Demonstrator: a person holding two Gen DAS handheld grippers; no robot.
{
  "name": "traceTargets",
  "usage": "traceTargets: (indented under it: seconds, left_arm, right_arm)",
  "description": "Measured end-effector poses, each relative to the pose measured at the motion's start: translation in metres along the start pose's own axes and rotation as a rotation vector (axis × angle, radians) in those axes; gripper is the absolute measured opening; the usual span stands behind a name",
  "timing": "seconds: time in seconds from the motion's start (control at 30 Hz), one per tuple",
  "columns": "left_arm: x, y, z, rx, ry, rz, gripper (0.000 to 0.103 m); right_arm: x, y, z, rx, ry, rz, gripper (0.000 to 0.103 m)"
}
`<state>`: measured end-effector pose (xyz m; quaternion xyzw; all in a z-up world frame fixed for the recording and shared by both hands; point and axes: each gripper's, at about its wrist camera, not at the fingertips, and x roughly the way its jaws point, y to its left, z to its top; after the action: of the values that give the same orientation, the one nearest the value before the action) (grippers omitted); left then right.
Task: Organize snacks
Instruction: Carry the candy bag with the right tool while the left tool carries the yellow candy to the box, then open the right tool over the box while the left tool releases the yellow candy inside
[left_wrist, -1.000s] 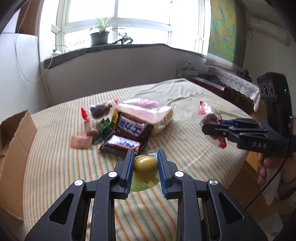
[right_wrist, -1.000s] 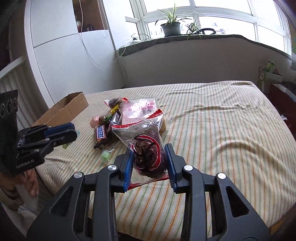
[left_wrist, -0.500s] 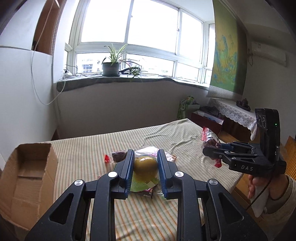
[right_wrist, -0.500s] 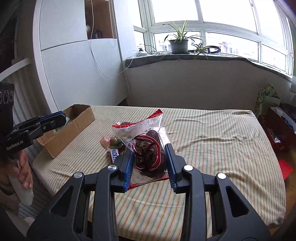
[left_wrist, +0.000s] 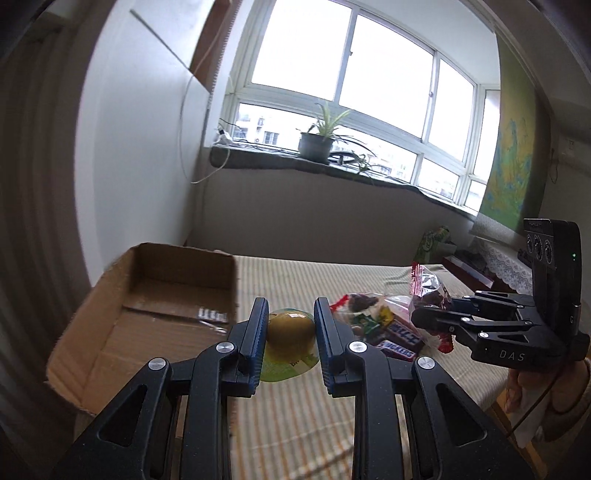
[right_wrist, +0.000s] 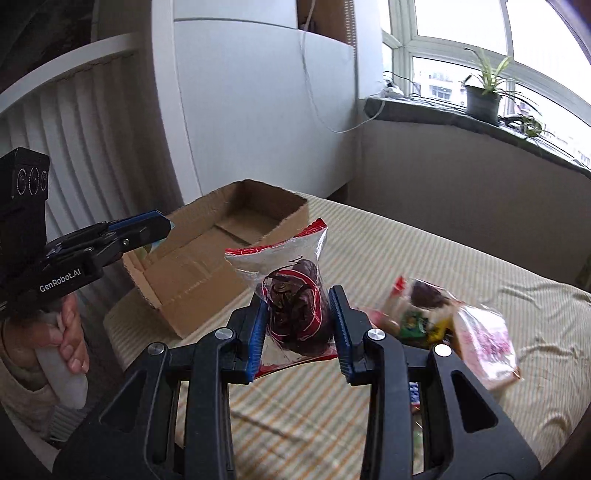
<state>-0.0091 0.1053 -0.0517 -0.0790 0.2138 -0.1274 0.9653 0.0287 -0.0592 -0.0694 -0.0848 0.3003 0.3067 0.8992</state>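
My left gripper is shut on a yellow-green jelly cup, held in the air just right of the open cardboard box. My right gripper is shut on a clear bag of dark dried fruit with red trim, raised above the bed to the right of the same box. In the left wrist view the right gripper and its bag hang at the right. The left gripper shows at the left of the right wrist view.
A heap of snacks lies on the striped bed: Snickers bars, small wrapped sweets and a bagged bread slice. White wall and cabinet stand behind the box. A potted plant sits on the windowsill.
Both grippers have swung left and risen with their loads, from over the snack heap towards the cardboard box, which now lies close in both views. Both grips are unchanged.
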Motion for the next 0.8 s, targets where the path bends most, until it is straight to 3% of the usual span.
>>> traceTargets:
  seconds: [0.27, 0.67, 0.7, 0.77, 0.8]
  left_arm:
    - [-0.014, 0.077, -0.004, -0.095, -0.003, 0.134, 0.024]
    - [0.008, 0.102, -0.016, -0.136, 0.043, 0.148, 0.027]
    - [0.009, 0.104, -0.016, -0.143, 0.048, 0.156, 0.028]
    - [0.009, 0.108, -0.015, -0.162, 0.05, 0.182, 0.033]
    - [0.006, 0.111, -0.016, -0.173, 0.048, 0.199, 0.046]
  right_arm:
    - [0.063, 0.061, 0.037, -0.088, 0.015, 0.134, 0.034]
    - [0.124, 0.074, 0.048, -0.116, 0.085, 0.172, 0.035]
    - [0.129, 0.074, 0.049, -0.118, 0.091, 0.162, 0.042]
    - [0.134, 0.073, 0.046, -0.111, 0.094, 0.155, 0.071]
    - [0.134, 0.072, 0.045, -0.104, 0.095, 0.154, 0.076]
